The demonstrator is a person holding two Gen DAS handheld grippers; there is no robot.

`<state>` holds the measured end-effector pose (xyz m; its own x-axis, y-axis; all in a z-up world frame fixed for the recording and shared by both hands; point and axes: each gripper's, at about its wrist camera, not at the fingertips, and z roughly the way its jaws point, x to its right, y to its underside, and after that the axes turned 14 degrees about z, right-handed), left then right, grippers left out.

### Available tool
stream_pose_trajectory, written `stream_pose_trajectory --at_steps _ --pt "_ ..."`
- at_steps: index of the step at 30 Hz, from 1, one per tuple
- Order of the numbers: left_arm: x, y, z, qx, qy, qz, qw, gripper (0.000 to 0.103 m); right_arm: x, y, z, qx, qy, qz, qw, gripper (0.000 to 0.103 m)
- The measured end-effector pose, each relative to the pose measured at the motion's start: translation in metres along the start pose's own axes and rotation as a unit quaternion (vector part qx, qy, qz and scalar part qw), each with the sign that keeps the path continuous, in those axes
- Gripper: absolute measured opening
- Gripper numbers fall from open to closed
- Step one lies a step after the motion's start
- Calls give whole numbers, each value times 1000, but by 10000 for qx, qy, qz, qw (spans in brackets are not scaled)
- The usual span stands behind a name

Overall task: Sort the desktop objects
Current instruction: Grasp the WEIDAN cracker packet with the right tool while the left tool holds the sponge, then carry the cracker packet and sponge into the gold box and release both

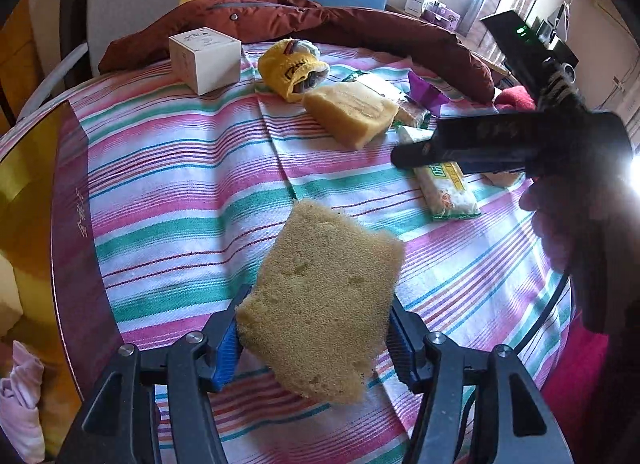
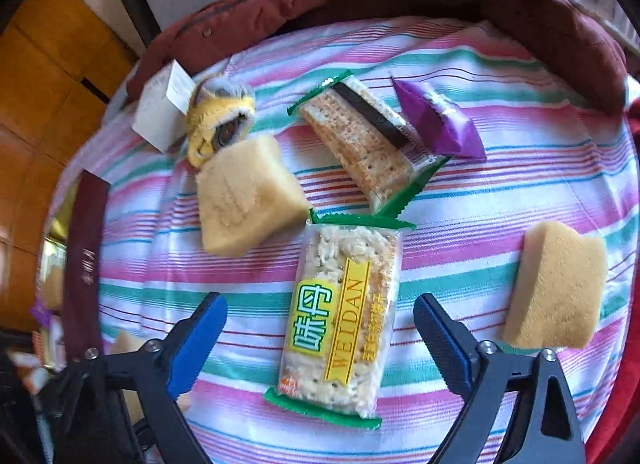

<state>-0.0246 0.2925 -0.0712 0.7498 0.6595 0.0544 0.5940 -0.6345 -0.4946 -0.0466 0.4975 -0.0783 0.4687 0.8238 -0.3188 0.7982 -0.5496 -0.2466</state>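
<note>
L wrist view: left gripper is clamping a yellow sponge btwn both blue pads, sponge sticking out fwd past the fingertips and hanging tilted above the striped cloth. Further back on the cloth a second sponge is lying next to a yellow glove and a white box. Right gripper's black body is crossing in from the right over a cracker pack.

R wrist view: right gripper is pointing down w/ jaws spread wide, not touching anything. WEIDAN cracker pack is lying flat on the cloth, lengthwise btwn the two fingers, clear gap each side. A third sponge is sitting just outside the right finger. A green-wrapped biscuit pack and purple sachet are lying beyond.
</note>
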Motion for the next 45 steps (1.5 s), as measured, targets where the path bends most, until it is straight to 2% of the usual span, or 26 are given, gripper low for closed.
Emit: stream_pose_trajectory --at_steps 4,6,8,12,17,23,26,28,29,31,32,33,37,40,45 --pt "2 2 0 75 -48 40 10000 62 -13 7 10 130 546 -518 9971 87" --pt "3 2 -2 124 -83 56 9999 61 -14 8 12 148 653 -615 9959 84" --pt "4 2 -2 129 -113 86 9998 61 -13 8 11 133 660 -640 9957 83" --pt "5 3 -3 104 -132 55 9998 62 -13 11 16 90 576 -757 9954 95" --pt "3 3 -2 98 -69 -10 9999 62 -15 19 18 202 498 -658 9964 103" --pt "2 5 -1 103 -35 -85 9999 63 -14 25 16 516 516 -515 9960 103" --pt "0 6 -1 128 -3 -142 9998 63 -16 24 16 402 595 -521 9961 103" --pt "-1 7 -1 143 1 -165 9998 63 -25 22 24 372 635 -495 9961 98" --pt "0 7 -2 147 -11 -160 9998 63 -27 19 23 370 681 -472 9959 92" --pt "1 6 -1 151 -34 -156 9998 63 -25 14 20 409 737 -299 9960 75" --pt "1 7 -2 151 -42 -156 9998 63 -24 13 17 451 778 -242 9957 59" --pt "1 7 -2 152 -50 -153 9998 63 -20 10 16 478 779 -198 9956 49" --pt "1 7 -4 180 -83 -144 9997 62 -16 8 14 522 827 -164 9951 48" --pt "1 8 -13 363 -174 -136 9991 61 -17 5 10 615 813 -52 9948 48" --pt "-3 7 -41 737 -263 -212 9967 60 -4 -1 -7 867 434 259 9950 48"
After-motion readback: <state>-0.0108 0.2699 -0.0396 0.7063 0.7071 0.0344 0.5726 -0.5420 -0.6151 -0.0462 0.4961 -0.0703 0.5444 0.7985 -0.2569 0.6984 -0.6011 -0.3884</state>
